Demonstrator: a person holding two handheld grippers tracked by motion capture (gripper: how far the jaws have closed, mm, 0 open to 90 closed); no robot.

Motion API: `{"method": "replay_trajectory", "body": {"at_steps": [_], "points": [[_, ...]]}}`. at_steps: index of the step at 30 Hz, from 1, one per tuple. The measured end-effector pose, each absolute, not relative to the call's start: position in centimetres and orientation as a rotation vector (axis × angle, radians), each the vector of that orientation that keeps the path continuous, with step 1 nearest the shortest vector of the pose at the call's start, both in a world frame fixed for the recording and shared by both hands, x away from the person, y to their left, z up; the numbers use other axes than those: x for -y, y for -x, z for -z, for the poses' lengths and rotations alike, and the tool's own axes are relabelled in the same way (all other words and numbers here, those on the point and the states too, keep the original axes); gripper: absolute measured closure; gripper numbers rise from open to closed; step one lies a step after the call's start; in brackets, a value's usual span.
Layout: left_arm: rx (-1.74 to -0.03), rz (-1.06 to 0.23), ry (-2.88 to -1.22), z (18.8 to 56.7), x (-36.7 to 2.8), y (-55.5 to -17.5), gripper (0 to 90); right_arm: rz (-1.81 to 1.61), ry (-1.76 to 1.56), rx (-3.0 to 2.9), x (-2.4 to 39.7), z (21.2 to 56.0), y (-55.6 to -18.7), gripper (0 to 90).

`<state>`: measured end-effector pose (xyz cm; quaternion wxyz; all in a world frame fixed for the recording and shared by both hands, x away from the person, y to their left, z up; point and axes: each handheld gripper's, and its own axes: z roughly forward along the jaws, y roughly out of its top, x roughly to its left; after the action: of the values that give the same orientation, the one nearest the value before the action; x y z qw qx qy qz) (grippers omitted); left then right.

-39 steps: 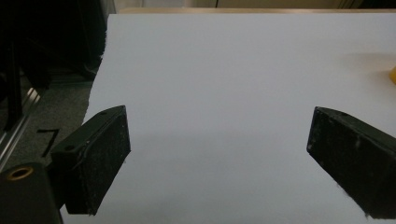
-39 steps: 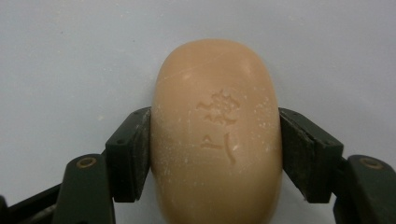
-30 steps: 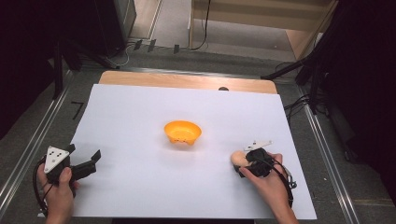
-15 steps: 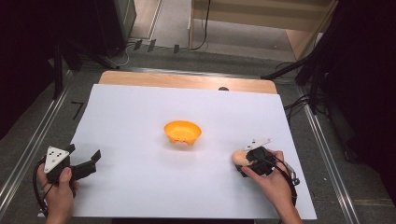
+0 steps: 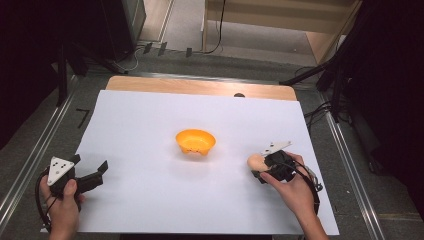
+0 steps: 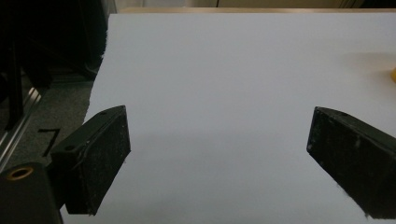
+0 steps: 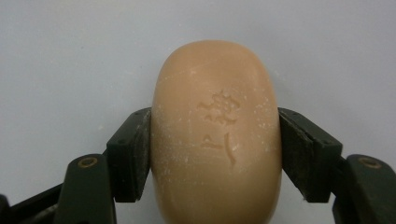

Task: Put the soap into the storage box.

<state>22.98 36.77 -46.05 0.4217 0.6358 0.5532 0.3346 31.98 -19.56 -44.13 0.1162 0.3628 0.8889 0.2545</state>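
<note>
An orange bowl [image 5: 195,141] sits near the middle of the white sheet [image 5: 150,115] that covers the worktop [image 5: 200,86], whose bare wooden strip shows at the far edge; dark cables [image 5: 320,110] trail over the grey floor [image 5: 30,145] beyond.

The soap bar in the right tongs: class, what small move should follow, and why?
Probably lift it slightly and carry it toward the orange bowl. The right tongs already clamp the soap bar on both sides, and the bowl sits empty nearby.
</note>
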Motion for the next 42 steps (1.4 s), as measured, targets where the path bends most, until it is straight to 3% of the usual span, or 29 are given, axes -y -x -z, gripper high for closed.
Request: {"method": "replay_trajectory", "body": {"at_steps": [42], "points": [[-1.386,-0.835,-1.596,46.0,-36.8,-23.0,6.8,-0.776,-0.907,-2.626,17.7,41.8,-35.1,33.1]]}}
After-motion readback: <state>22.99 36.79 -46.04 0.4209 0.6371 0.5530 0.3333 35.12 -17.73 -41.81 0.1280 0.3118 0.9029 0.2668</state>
